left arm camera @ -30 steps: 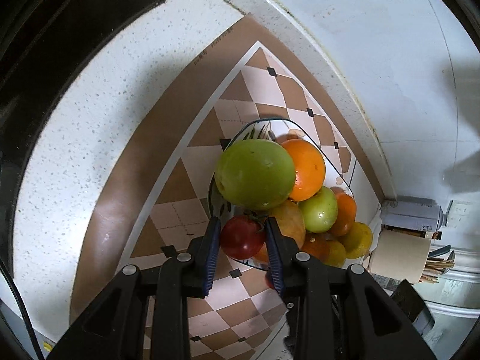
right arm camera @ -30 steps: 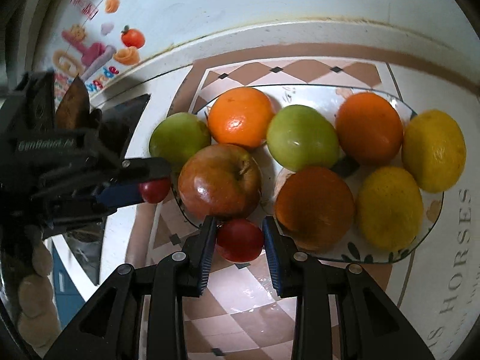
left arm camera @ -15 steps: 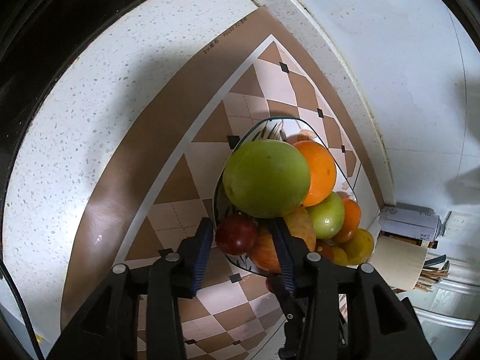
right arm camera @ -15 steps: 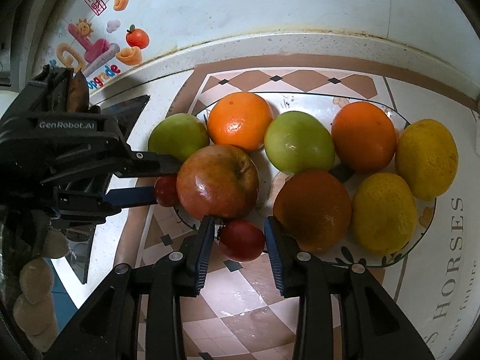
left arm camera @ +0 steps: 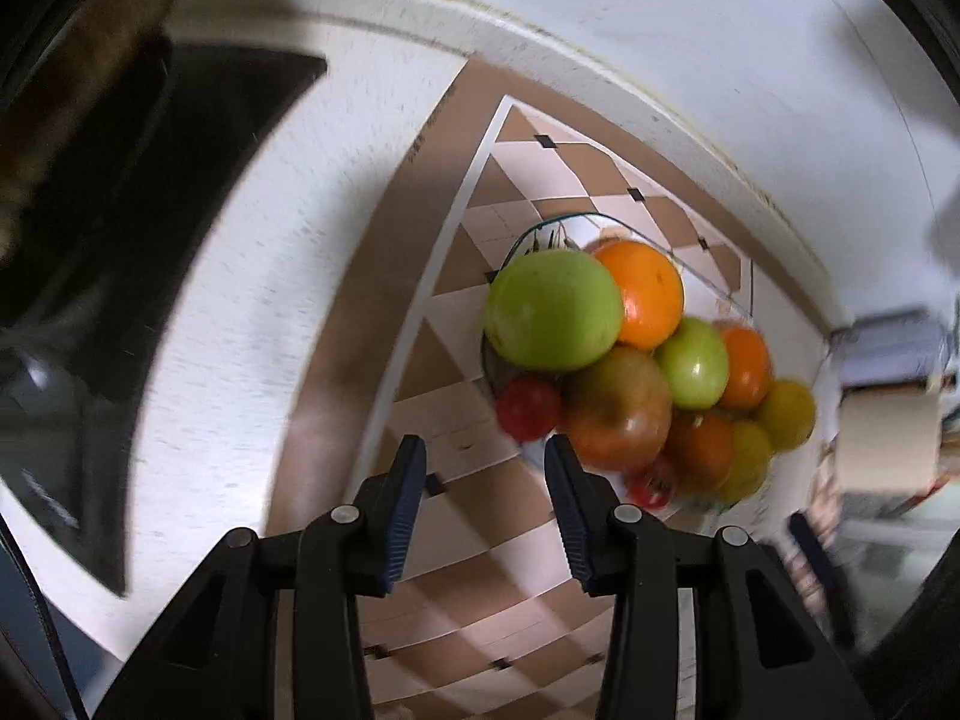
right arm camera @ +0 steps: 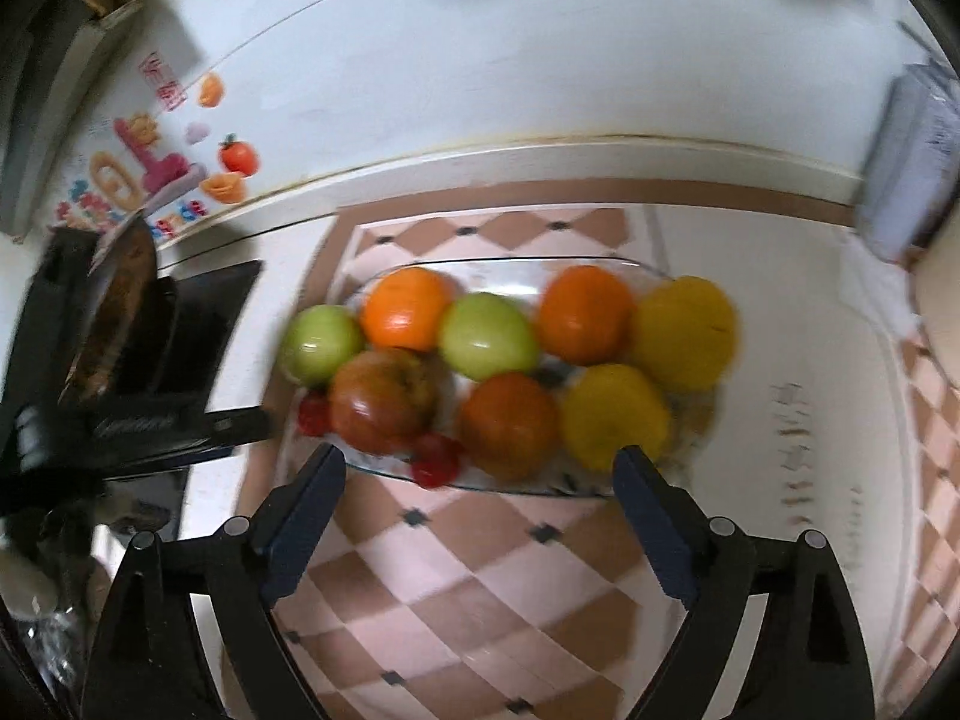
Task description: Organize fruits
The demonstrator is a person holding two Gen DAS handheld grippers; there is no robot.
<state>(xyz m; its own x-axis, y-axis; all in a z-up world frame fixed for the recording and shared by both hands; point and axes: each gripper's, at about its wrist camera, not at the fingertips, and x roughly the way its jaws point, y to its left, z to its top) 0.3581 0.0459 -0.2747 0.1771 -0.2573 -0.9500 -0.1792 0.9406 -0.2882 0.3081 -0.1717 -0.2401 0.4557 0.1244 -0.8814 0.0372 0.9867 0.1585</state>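
Left gripper [left arm camera: 485, 468]: jaws have just been opening to a modest gap; nothing between the pads.
Right gripper [right arm camera: 480, 474]: jaws have just been opening and stand wide; nothing between them.
Left small red fruit [left arm camera: 528, 408]: at 1 o'clock just beyond the left fingertips, resting at the dish's near rim against the red-green apple [left arm camera: 618, 414]; free of the pads.
Right small red fruit [right arm camera: 436, 459]: at 11 o'clock from the midpoint of the right jaws, just past the tips, on the near rim of the glass dish [right arm camera: 528, 489].
Key relation: each small fruit lies nearest its own gripper; both round, no long axis to line up with.
Dish long axis: runs 9 to 3 o'clock in the right wrist view; two rows of apples, oranges and yellow citrus fill it.
Judged stage: both small fruits look set down; tools seem free to draw off.
Surface: checked brown-and-pink mat [right arm camera: 480, 588] on a pale speckled counter [left arm camera: 252, 276].
Room: white wall with coloured stickers [right arm camera: 162, 174] at 10 o'clock; black appliance [left arm camera: 150, 192] at 9 o'clock.
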